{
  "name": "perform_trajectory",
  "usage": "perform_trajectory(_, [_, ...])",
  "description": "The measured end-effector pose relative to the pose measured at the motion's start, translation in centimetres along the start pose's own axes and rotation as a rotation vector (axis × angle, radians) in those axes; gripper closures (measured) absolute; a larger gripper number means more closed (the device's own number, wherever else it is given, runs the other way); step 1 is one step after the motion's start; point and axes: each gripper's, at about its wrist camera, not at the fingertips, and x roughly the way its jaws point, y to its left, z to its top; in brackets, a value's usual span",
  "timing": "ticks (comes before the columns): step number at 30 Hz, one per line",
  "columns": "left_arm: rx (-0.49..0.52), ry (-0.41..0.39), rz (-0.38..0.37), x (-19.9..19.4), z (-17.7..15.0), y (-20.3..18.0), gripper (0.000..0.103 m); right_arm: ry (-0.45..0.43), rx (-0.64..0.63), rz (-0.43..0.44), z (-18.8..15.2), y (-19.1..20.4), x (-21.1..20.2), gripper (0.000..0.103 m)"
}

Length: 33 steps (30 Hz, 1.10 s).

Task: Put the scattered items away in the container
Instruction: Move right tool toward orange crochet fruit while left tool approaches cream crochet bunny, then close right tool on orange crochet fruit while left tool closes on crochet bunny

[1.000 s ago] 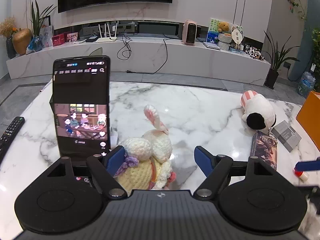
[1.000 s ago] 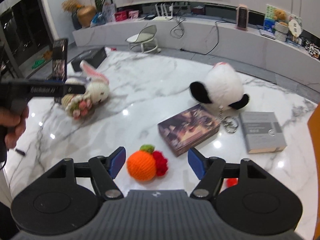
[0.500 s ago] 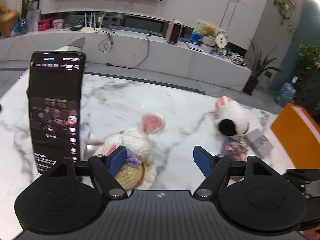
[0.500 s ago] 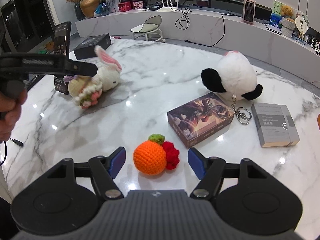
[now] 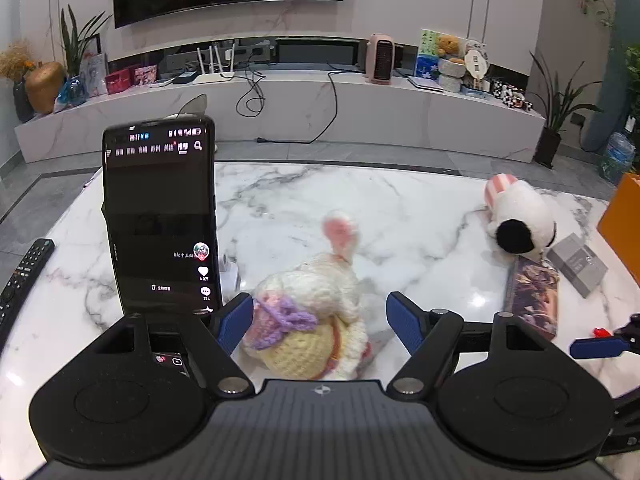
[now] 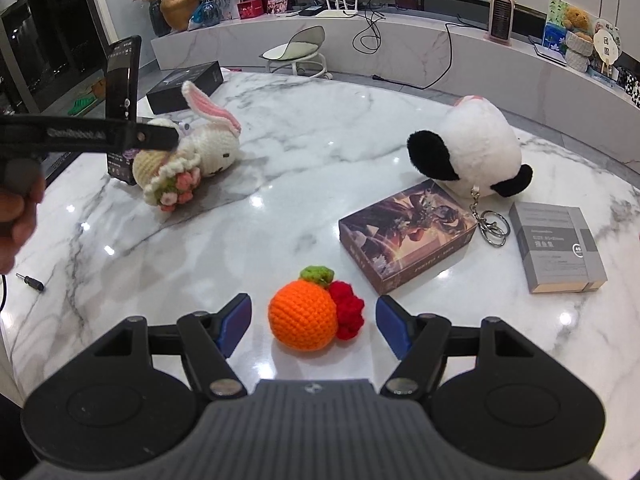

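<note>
A crocheted white rabbit point(image 5: 316, 312) with a yellow body lies on the marble table point(image 5: 400, 208), between the open fingers of my left gripper point(image 5: 320, 320). It also shows in the right wrist view point(image 6: 192, 156), with the left gripper point(image 6: 160, 138) over it. My right gripper point(image 6: 312, 322) is open around a crocheted orange with a red flower point(image 6: 308, 316) on the table. A black-and-white plush point(image 6: 472, 152) with a keyring, a picture box point(image 6: 404, 232) and a grey box point(image 6: 556, 248) lie to the right. An orange container point(image 5: 620, 220) stands at the table's right edge.
A phone point(image 5: 160, 216) stands upright on a stand left of the rabbit. A remote point(image 5: 24, 272) lies at the far left edge. A black box point(image 6: 184, 86) sits at the table's back and a small screwdriver point(image 6: 30, 282) at its left edge.
My left gripper has swung back to face the rabbit squarely and sits closer around it. My right gripper has moved forward and down around the crocheted orange.
</note>
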Motion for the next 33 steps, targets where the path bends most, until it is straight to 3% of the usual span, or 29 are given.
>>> perform_trajectory(5, [0.046,0.016,0.046,1.4,-0.2,-0.5,0.015,0.007,-0.003,0.002,-0.1,0.2,0.3,0.031])
perform_trajectory(13, [0.016,0.044,0.032,3.4,-0.5,-0.1,0.014,0.028,-0.011,0.006,-0.5,0.5,1.0,0.031])
perform_trajectory(23, [0.081,0.05,0.049,4.4,-0.7,-0.9,0.014,0.049,-0.022,-0.004,-0.7,0.8,2.1,0.031])
perform_trajectory(29, [0.103,0.054,0.049,4.1,-0.6,-1.2,0.019,0.044,-0.031,-0.009,-0.6,0.9,2.2,0.032])
perform_trajectory(33, [0.096,0.06,0.049,4.0,-0.5,-1.3,0.02,0.043,-0.034,-0.011,-0.4,0.8,2.2,0.039])
